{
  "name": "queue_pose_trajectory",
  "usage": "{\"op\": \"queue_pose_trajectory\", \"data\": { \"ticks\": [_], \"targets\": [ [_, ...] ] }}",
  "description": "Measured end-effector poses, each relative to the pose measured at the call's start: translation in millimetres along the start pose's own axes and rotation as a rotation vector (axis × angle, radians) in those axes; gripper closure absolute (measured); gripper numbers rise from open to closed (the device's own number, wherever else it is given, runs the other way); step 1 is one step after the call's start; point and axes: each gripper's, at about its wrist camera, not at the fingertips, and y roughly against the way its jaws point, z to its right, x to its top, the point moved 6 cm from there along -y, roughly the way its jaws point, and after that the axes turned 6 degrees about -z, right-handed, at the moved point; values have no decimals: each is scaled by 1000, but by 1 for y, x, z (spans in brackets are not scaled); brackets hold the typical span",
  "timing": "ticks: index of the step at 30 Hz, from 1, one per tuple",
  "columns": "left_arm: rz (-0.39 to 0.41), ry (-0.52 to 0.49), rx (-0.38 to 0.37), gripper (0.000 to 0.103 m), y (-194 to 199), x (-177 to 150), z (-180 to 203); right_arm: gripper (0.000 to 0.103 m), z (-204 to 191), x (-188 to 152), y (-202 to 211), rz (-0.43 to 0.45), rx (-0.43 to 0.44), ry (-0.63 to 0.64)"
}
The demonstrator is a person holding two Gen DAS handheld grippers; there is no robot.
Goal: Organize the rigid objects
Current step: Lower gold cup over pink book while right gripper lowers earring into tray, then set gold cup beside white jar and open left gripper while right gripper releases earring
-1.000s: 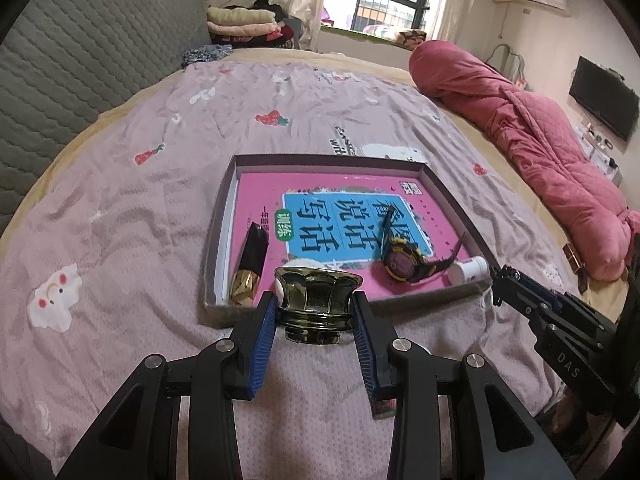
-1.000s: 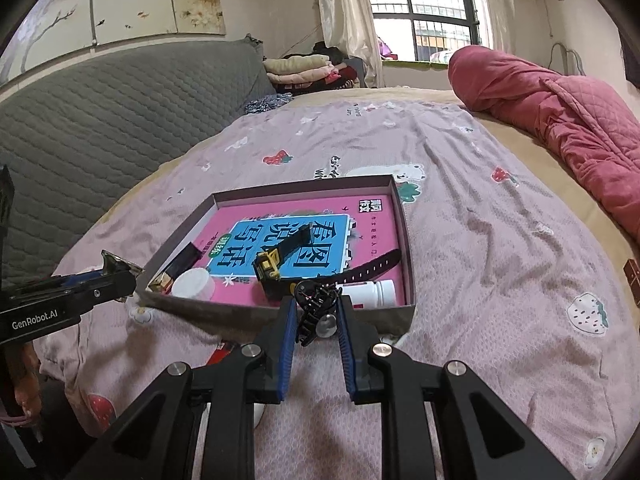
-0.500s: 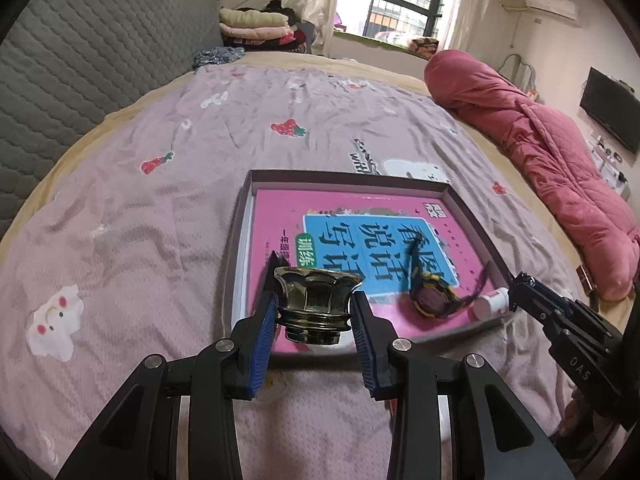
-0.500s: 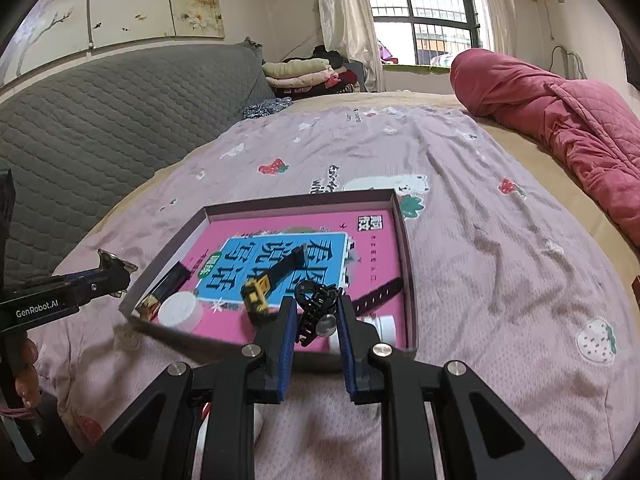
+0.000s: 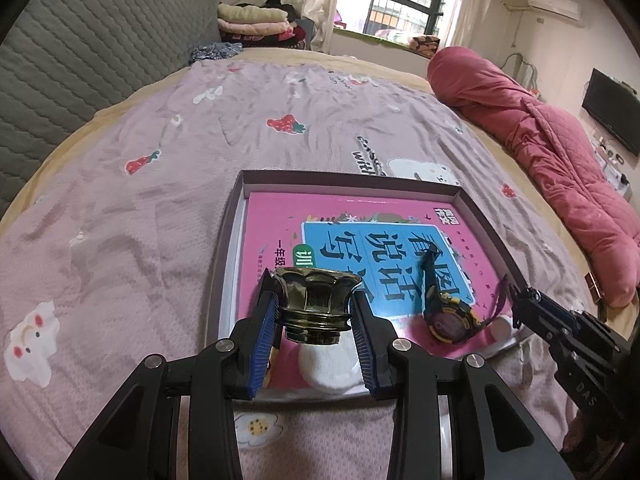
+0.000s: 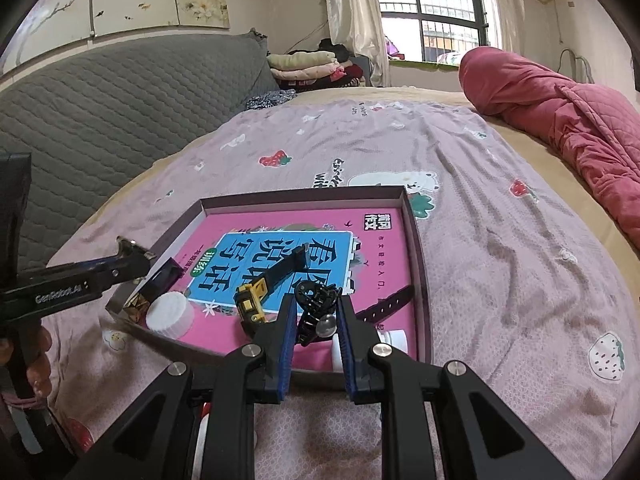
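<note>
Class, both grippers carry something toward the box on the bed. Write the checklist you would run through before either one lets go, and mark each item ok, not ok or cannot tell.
1. Left gripper has a firm hold on the brass cup: ok, pads press both sides.
2. Right gripper holds the black clip: ok.
3. Cup is over the box: ok, above its near edge.
4. Spot under the cup is free: not ok, the white cap lies right below.
5. Spot under the clip is free: cannot tell; the watch and white bottle lie close.
6. Grippers are apart from each other: ok.
</note>
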Motion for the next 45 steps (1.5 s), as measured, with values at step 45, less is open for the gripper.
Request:
{"op": "queue_pose_trajectory", "data": {
  "ticks": [45],
  "targets": [
    [-28,-52,31,65,-32,-8,12,82,1,-10,-23,-71,15,2]
  ]
}}
